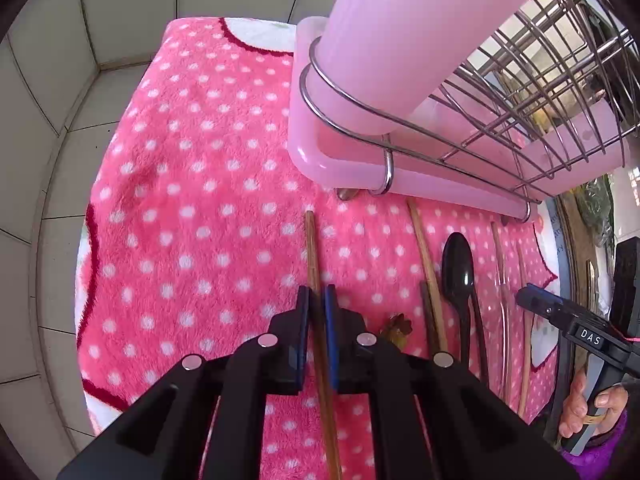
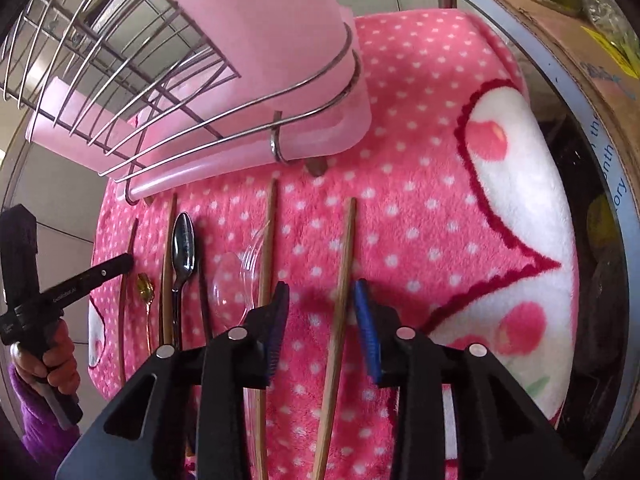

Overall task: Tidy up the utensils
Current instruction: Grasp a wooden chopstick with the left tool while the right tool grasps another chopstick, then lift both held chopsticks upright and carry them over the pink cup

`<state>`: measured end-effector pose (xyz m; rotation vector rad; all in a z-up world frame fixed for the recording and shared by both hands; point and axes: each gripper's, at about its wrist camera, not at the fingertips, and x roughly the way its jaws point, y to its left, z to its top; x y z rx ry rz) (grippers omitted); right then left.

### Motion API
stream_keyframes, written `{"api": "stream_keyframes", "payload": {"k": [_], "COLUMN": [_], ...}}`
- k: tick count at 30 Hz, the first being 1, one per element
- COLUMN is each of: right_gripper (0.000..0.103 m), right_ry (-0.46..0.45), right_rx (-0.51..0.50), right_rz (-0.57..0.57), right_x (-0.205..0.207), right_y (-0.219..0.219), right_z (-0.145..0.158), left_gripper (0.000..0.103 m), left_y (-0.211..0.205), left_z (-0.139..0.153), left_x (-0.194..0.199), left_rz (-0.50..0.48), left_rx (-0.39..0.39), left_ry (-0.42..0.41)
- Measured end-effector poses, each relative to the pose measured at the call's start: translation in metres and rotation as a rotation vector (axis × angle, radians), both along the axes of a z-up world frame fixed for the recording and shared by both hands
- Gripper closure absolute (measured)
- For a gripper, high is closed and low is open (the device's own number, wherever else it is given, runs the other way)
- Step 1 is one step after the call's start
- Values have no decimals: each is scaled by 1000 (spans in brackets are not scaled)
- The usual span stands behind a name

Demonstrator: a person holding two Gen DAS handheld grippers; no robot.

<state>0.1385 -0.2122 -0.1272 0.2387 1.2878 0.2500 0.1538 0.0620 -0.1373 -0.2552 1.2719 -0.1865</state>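
Left wrist view: left gripper (image 1: 316, 308) pinched tight on thin, stiff, light chopstick (image 1: 311, 248) mid-shaft, pointing toward twelve o'clock; right gripper (image 2: 320, 308) parted, straddling another chopstick (image 2: 344, 264) unclamped.

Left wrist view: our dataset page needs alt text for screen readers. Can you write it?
The left gripper is shut on a wooden chopstick over a pink polka-dot blanket. To its right lie more chopsticks and a black spoon, below a wire dish rack holding a pink utensil cup.
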Motion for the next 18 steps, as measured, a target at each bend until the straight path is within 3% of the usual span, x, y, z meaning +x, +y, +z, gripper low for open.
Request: {"api": "stream_keyframes", "payload": {"k": [4, 8, 12, 18], "right_gripper": [66, 93, 97, 97], "right_ry": [-7, -71, -89, -241], "right_rx": [-48, -98, 27, 111], "right_rz": [33, 27, -31, -66], "right_x": [5, -3, -13, -48], "right_y": [16, 20, 1, -28], "right_z": [-1, -4, -2, 35], "left_gripper": [96, 97, 98, 98], "left_y": [-6, -11, -12, 6], "left_z": [0, 1, 11, 54], "left_x": [12, 15, 2, -38], "left_rz": [-25, -16, 6, 24], "left_rx": [37, 57, 40, -16], "left_ry": [58, 67, 11, -179]}}
